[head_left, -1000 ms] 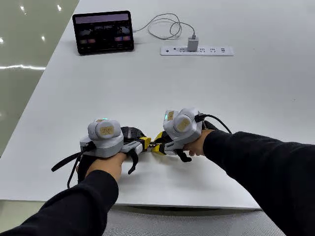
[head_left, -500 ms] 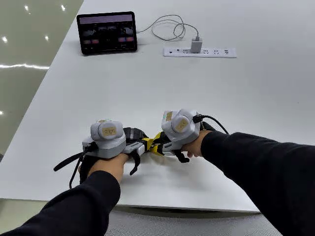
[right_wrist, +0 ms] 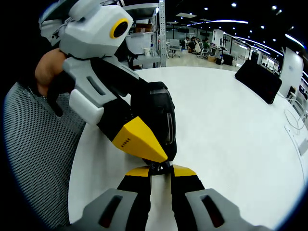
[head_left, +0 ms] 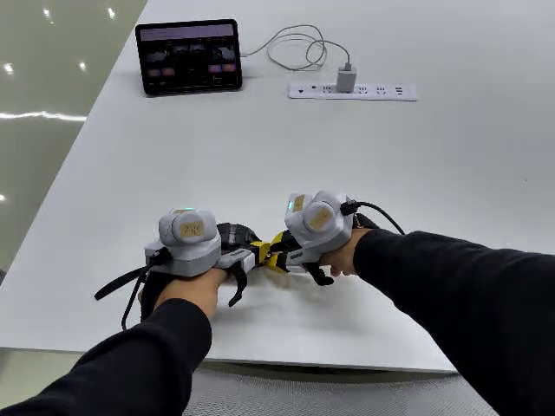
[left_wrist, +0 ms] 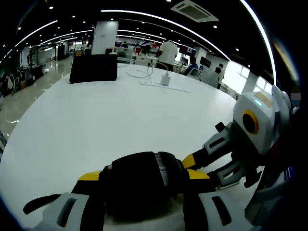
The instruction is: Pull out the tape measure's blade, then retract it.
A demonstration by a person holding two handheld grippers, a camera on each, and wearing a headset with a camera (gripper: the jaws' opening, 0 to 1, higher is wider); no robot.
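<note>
Tape measure gripped in left hand-held gripper.

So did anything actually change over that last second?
Barely anything. The left gripper still clamps the tape measure, the right gripper still pinches its blade tip, and no blade has come out. The small shift in view is the headset moving. The tablet and power strip stayed put.
</note>
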